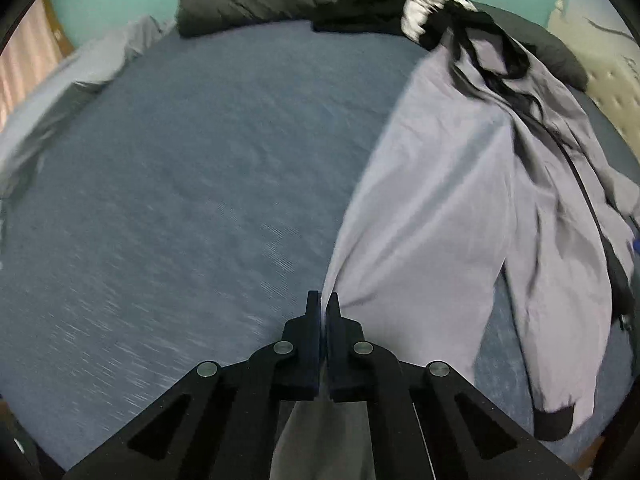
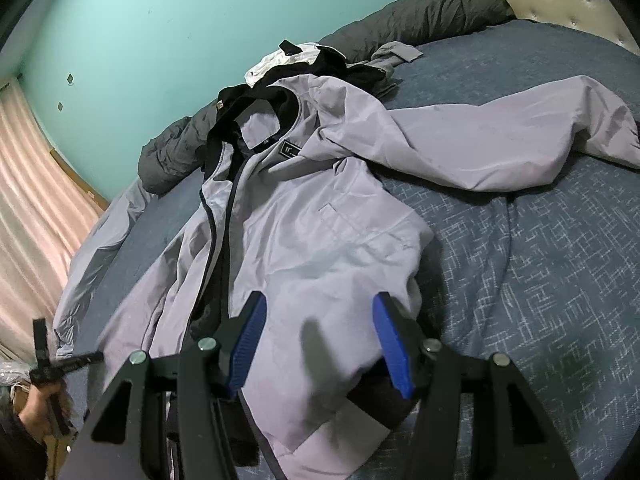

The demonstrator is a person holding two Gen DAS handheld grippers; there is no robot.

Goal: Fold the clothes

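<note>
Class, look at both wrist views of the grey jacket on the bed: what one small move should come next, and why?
Probably the right gripper should close on the jacket's hem. The left gripper is shut on an edge of the grey jacket, pulling it taut, while the right gripper's blue pads stand apart over the hem, gripping nothing. The jacket lies open and rumpled on the blue bedspread, so both edges likely need holding.

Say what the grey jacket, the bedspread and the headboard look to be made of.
Jacket: thin, smooth woven synthetic, perhaps nylon or polyester; faint sheen, crisp creases. Bedspread: matte woven blue cloth with pale crosshatch threads. Headboard: padded cream upholstery, probably faux leather; button tufts, slight gloss.
</note>
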